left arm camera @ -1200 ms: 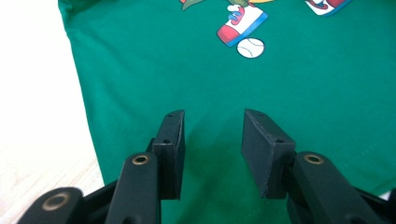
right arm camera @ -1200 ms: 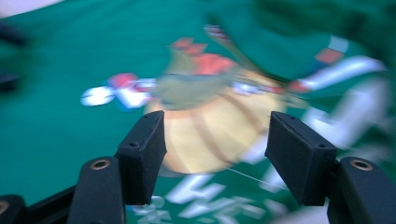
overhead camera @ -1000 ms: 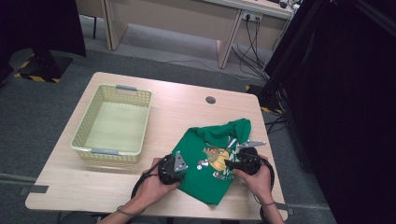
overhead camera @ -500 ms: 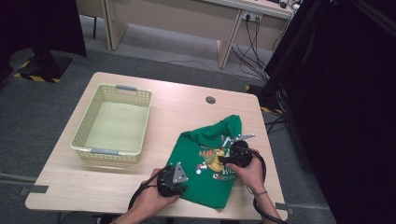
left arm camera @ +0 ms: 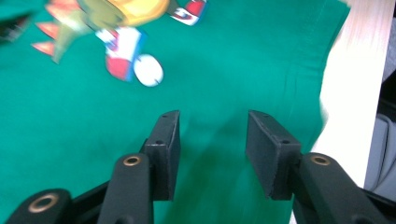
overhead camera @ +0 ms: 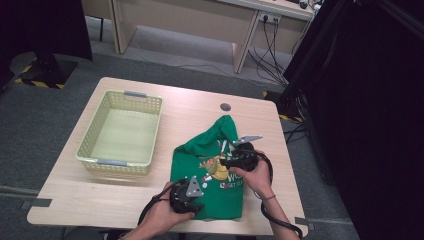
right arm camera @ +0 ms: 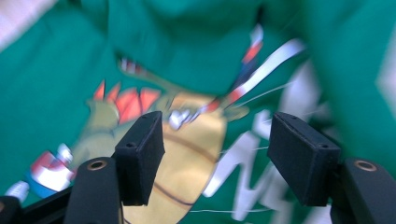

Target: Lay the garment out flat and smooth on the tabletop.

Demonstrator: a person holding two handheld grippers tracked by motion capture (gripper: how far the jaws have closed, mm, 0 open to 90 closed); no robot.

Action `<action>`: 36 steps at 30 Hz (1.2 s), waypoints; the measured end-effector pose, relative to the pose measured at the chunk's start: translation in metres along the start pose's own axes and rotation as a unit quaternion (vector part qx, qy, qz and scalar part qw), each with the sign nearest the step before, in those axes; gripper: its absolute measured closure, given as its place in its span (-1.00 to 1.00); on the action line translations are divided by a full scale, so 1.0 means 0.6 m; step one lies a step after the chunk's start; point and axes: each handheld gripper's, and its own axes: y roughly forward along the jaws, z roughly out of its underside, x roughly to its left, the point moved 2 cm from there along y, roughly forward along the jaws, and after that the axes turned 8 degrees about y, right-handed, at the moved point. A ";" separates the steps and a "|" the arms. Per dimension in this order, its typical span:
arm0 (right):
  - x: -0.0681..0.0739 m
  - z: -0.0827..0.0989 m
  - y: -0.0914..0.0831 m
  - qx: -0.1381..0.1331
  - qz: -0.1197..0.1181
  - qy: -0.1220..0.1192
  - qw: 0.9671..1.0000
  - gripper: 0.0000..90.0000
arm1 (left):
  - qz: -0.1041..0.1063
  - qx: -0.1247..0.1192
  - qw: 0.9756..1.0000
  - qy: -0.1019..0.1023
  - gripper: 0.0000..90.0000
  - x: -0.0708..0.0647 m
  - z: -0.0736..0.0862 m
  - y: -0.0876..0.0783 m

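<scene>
A green T-shirt (overhead camera: 200,150) with a cartoon print lies on the right half of the wooden table (overhead camera: 190,105), its top bunched into a peak. My left gripper (overhead camera: 189,194) hovers over the shirt's near left part. In the left gripper view its jaws (left arm camera: 212,126) have just been opening and stand apart over flat green cloth (left arm camera: 233,60), with nothing pinched between them. My right gripper (overhead camera: 231,161) is over the print in the shirt's middle. Seen in the right gripper view (right arm camera: 217,126), it is open above the printed fabric (right arm camera: 187,56), gripping nothing.
An empty pale yellow plastic basket (overhead camera: 112,163) stands on the left half of the table. A round cable hole (overhead camera: 225,107) sits near the far edge. Desks and cables stand behind, and a dark curtain hangs at the right.
My right gripper has slid left across the shirt, and the shirt's far corner has drawn in from the upper right to a narrow peak. The left gripper has hardly moved.
</scene>
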 end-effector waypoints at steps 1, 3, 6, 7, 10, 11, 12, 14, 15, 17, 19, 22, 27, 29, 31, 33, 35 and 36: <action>-0.005 -0.002 -0.014 -0.017 0.003 0.007 1.000 -0.17 | -0.004 -0.005 1.000 -0.002 0.19 0.003 -0.002 -0.005; -0.022 0.000 -0.044 -0.044 0.020 0.031 0.998 -0.11 | -0.011 -0.014 1.000 -0.008 0.16 0.011 -0.005 -0.012; -0.058 0.023 -0.076 -0.048 0.046 0.078 0.995 -0.03 | -0.025 -0.020 0.999 -0.013 0.13 0.023 -0.008 -0.016; -0.068 0.034 -0.082 -0.041 0.053 0.088 0.994 0.01 | -0.027 -0.020 0.999 -0.015 0.13 0.026 -0.008 -0.015; -0.088 0.073 -0.090 -0.028 0.050 0.103 0.993 0.10 | -0.032 -0.010 0.999 -0.014 0.12 0.033 -0.004 -0.006; -0.092 0.084 -0.090 -0.024 0.049 0.107 0.993 0.13 | -0.032 -0.008 0.999 -0.014 0.12 0.034 -0.003 -0.003; -0.094 0.092 -0.089 -0.021 0.049 0.108 0.993 0.14 | -0.034 -0.006 0.999 -0.012 0.12 0.036 -0.003 0.000; -0.097 0.101 -0.085 -0.022 0.047 0.110 0.993 0.14 | -0.040 -0.009 0.999 -0.010 0.12 0.039 -0.003 0.005; -0.097 0.101 -0.083 -0.025 0.042 0.113 0.992 0.13 | -0.042 -0.012 0.999 -0.011 0.11 0.041 -0.003 0.007; -0.095 0.096 -0.077 -0.031 0.033 0.121 0.992 0.10 | -0.047 -0.020 0.999 -0.012 0.10 0.045 -0.002 0.010; -0.088 0.087 -0.071 -0.035 0.029 0.119 0.992 0.08 | -0.048 -0.020 0.999 -0.014 0.08 0.047 0.000 0.013; -0.077 0.072 -0.057 -0.032 0.033 0.108 0.993 0.06 | -0.047 -0.013 0.999 -0.011 0.05 0.047 0.004 0.017; -0.071 0.056 -0.035 -0.026 0.035 0.108 0.993 0.05 | -0.043 -0.004 0.999 -0.005 0.06 0.046 0.007 0.022; -0.067 0.051 -0.030 -0.026 0.036 0.107 0.993 0.03 | -0.042 -0.007 0.999 -0.008 0.05 0.046 0.008 0.024; -0.066 0.046 -0.027 -0.031 0.035 0.110 0.993 0.03 | -0.043 -0.004 0.999 -0.006 0.05 0.047 0.007 0.024; -0.071 0.044 -0.028 -0.043 0.037 0.124 0.991 0.11 | -0.043 -0.005 0.999 -0.009 0.04 0.048 0.007 0.024; -0.076 0.044 -0.032 -0.055 0.044 0.137 0.988 0.28 | -0.043 -0.007 0.999 -0.011 0.05 0.048 0.008 0.024; -0.078 0.045 -0.033 -0.056 0.055 0.139 0.987 0.36 | -0.043 -0.008 0.999 -0.011 0.05 0.048 0.008 0.024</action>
